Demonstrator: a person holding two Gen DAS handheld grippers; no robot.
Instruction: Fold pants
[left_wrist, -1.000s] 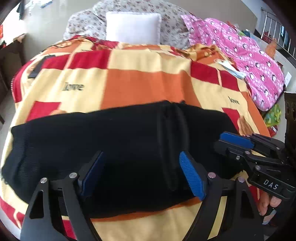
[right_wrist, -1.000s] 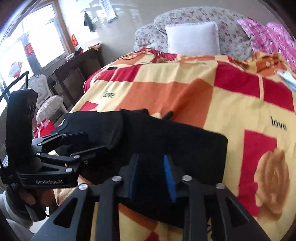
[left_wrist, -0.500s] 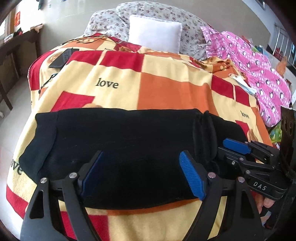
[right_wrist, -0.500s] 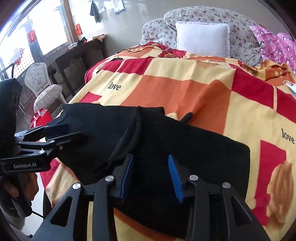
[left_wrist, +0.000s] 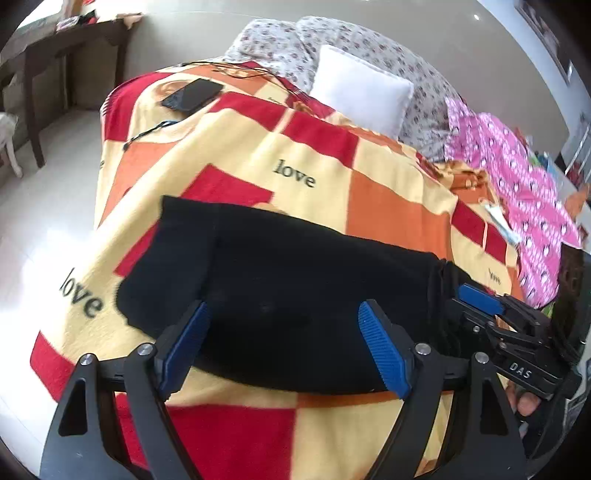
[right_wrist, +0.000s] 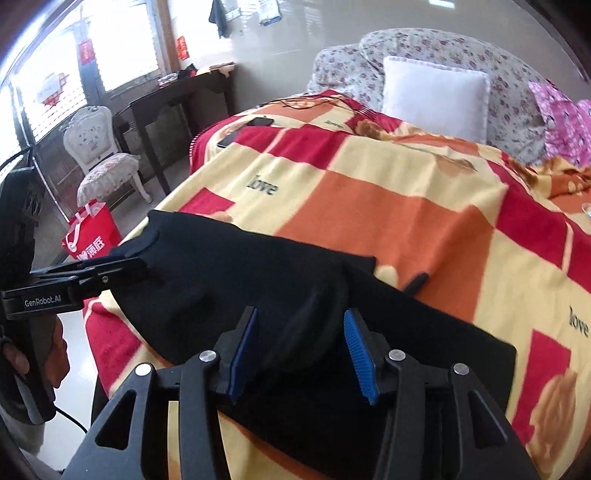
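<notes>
Left wrist view: the black pants (left_wrist: 295, 288) lie flat across the blanket (left_wrist: 388, 206) at center; the left gripper (left_wrist: 284, 347) gapes wide, empty, ready to reach

Right wrist view: the right gripper (right_wrist: 299, 347), at 6 o'clock, is opening, letting the cloth lie

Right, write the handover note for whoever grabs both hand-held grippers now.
Left hand-held gripper: open, above the black pants, gripping nothing.
Right hand-held gripper: jaws opening over a raised fold of the pants; pads not pressing it.
Pants: lying across the near end of the checked blanket, doubled into a long band, loose end toward the left edge.
Done: at least one fold.
Left: probably fold the band shorter and flatten the ridge.
</notes>
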